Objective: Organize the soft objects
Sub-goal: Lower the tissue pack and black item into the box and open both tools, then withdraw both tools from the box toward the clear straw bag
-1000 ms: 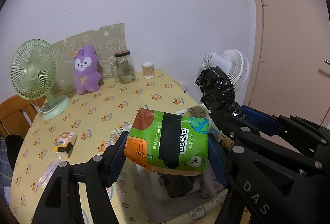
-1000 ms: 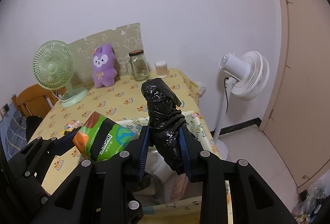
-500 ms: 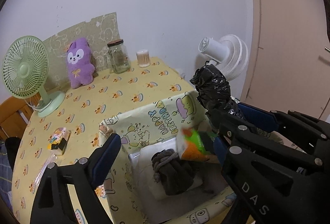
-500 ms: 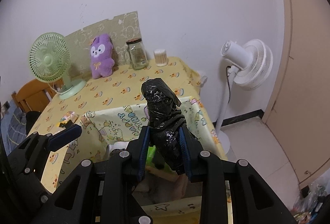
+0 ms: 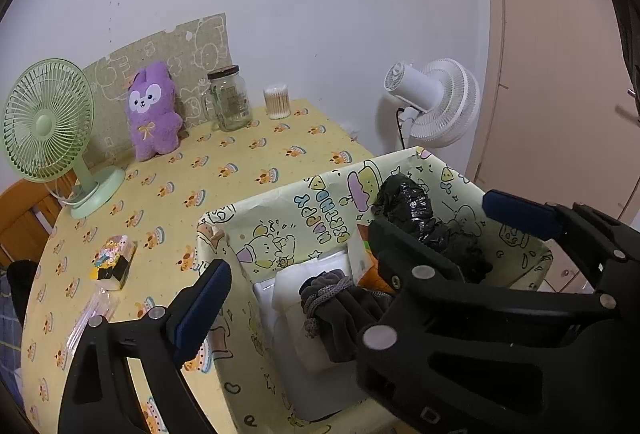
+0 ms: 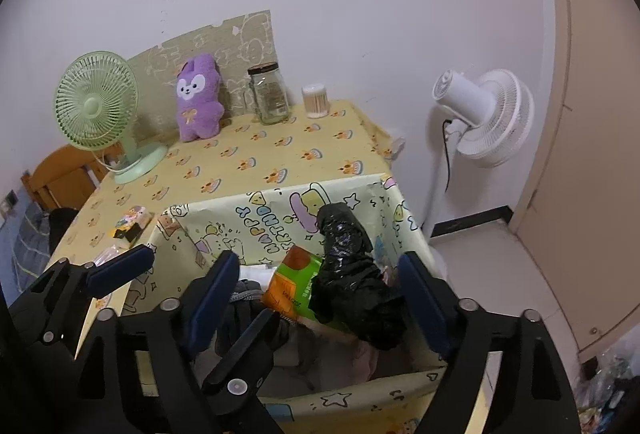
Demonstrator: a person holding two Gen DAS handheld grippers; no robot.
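Observation:
A yellow cartoon-print storage box (image 5: 280,202) (image 6: 272,210) stands on the table's near right corner. Inside it lie a black plastic bundle (image 5: 416,210) (image 6: 352,274), a green and orange packet (image 6: 294,284) (image 5: 366,270), a dark grey knotted cloth (image 5: 340,302) and a white pad (image 5: 304,274). My left gripper (image 5: 356,254) is open and empty over the box. My right gripper (image 6: 316,286) is open, its fingers on either side of the black bundle and apart from it. A purple plush toy (image 5: 152,110) (image 6: 198,102) leans against the back wall.
On the yellow tablecloth stand a green desk fan (image 5: 48,130) (image 6: 100,106), a glass jar (image 5: 230,98) (image 6: 272,98) and a cotton-swab tub (image 5: 277,101) (image 6: 316,100). A small colourful packet (image 5: 114,262) (image 6: 132,224) lies at the left. A white floor fan (image 5: 436,102) (image 6: 484,118) stands beside the table.
My left gripper opened and the green and orange packet dropped into the box. My right gripper then opened and the black bundle now rests in the box. Both grippers came down closer to the box.

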